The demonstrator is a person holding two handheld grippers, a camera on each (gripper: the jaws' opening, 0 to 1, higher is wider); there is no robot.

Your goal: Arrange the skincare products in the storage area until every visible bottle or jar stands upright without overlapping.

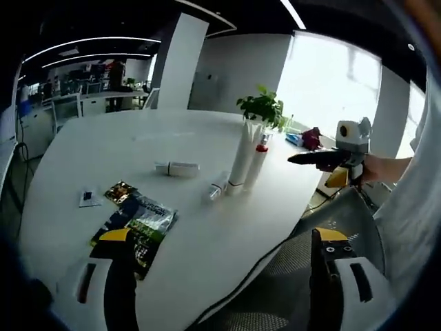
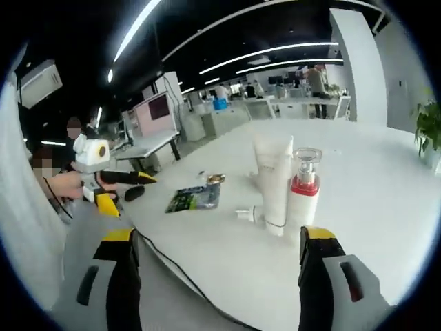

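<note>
In the left gripper view, the left tool (image 1: pixel 224 276) stood with its jaws wide apart and nothing between them, over the near edge of the white counter (image 1: pixel 103 152). Out on the counter a tall white tube (image 1: pixel 244 155) stood upright, with a red-collared pump bottle (image 1: pixel 257 164) just beside it. A small white bottle (image 1: pixel 218 186) lay on its side near their feet, and a white tube (image 1: pixel 178 168) lay flat farther off to the left. A green printed packet (image 1: pixel 138 221) lay near the left jaw, a small card (image 1: pixel 88 198) beside it. A potted plant (image 1: pixel 262 108) rose behind the standing tube. The right tool (image 1: pixel 317 158) reached in from the right, held in a hand; I could not tell its opening there.

The right gripper view showed the right tool (image 2: pixel 217 276) gaping wide and empty, close before the tall white tube (image 2: pixel 273 183) and the pump bottle (image 2: pixel 304 189), whose clear cap showed plainly here. The small white bottle (image 2: pixel 249 214) lay just beside the tube's foot, the green printed packet (image 2: pixel 193 198) beyond.
</note>
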